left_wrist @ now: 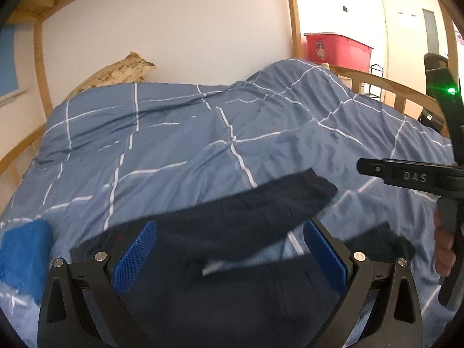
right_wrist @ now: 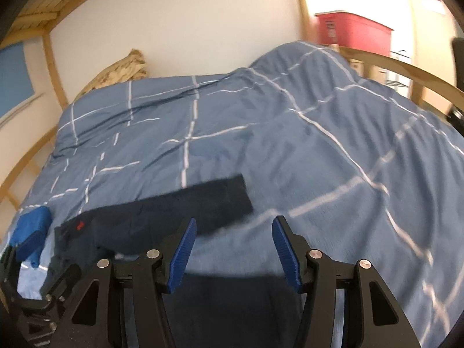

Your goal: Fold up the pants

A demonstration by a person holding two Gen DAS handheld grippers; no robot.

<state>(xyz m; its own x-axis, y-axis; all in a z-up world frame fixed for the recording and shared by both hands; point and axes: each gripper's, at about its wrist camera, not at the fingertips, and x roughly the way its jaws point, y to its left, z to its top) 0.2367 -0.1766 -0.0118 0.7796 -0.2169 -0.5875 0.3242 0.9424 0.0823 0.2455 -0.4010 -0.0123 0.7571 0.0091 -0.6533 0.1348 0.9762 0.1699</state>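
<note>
Dark navy pants (left_wrist: 232,220) lie spread on a blue checked duvet (left_wrist: 174,145), one leg reaching up and to the right. My left gripper (left_wrist: 229,249) is open, its blue pads on either side of the pants' near part, just above the cloth. My right gripper (right_wrist: 235,249) is open and empty, over the duvet beside the leg's end; the pants (right_wrist: 174,211) lie to its left and below it. The right gripper's body shows at the right edge of the left wrist view (left_wrist: 406,177).
A blue folded towel (left_wrist: 23,252) lies on the duvet at the left; it also shows in the right wrist view (right_wrist: 32,232). A patterned pillow (left_wrist: 116,72) leans against the back wall. A wooden bed rail (right_wrist: 406,69) curves at the right, with a red bin (left_wrist: 336,46) beyond.
</note>
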